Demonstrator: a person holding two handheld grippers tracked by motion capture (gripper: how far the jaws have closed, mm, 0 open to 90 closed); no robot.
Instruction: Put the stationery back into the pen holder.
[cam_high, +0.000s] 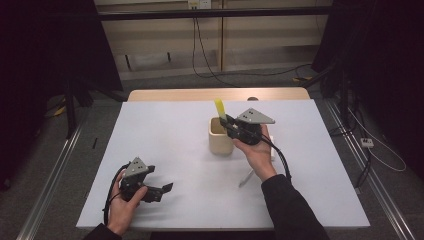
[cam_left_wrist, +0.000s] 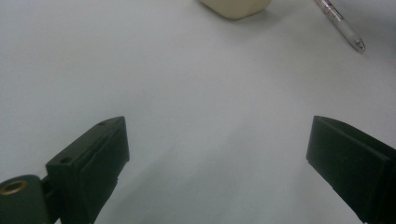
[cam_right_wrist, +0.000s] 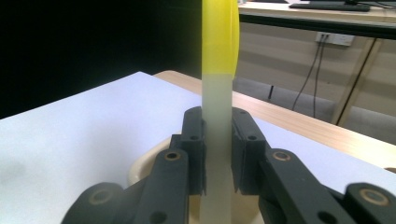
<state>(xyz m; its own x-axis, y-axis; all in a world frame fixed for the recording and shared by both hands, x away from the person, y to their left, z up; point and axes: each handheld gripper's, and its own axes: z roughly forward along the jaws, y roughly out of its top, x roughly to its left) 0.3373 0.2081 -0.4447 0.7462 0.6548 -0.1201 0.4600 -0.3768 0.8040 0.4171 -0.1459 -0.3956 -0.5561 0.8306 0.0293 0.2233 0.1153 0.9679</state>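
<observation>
The right tool clamps a yellow-capped marker above the cup; the left tool gapes near the tabletop's front-left corner.

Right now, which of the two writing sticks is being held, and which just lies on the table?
The yellow-capped highlighter, clamped upright by the right gripper over the cream cup, is held. The clear pen lies flat on the table.

No legible text, labels, brands or numbers on anything in view.

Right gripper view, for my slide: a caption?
Right gripper clamps a yellow-tipped white stick above a cream cup.
</observation>
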